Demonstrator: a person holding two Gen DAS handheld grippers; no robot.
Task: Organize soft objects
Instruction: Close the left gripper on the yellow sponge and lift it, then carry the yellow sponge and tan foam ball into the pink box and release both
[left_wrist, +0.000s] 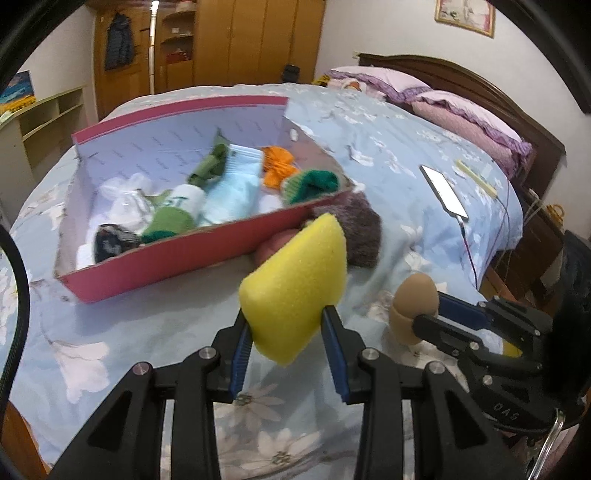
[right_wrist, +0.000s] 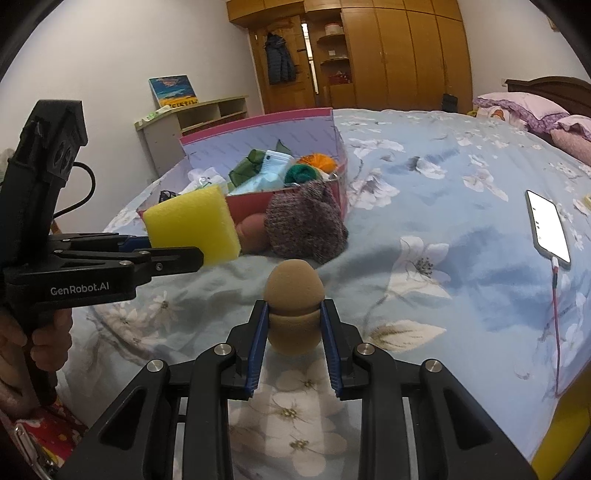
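My left gripper is shut on a yellow sponge and holds it above the bed, just in front of the pink box. It also shows in the right wrist view. My right gripper is shut on a tan egg-shaped makeup sponge, which also shows in the left wrist view. The pink box holds socks, yarn and other soft items. A grey-purple knitted hat and a brown ball lie against the box's near side.
A flowered blue bedspread covers the bed. A lit phone on a cable lies to the right. Pillows and the headboard are at the far right. Wardrobes and a low shelf stand behind.
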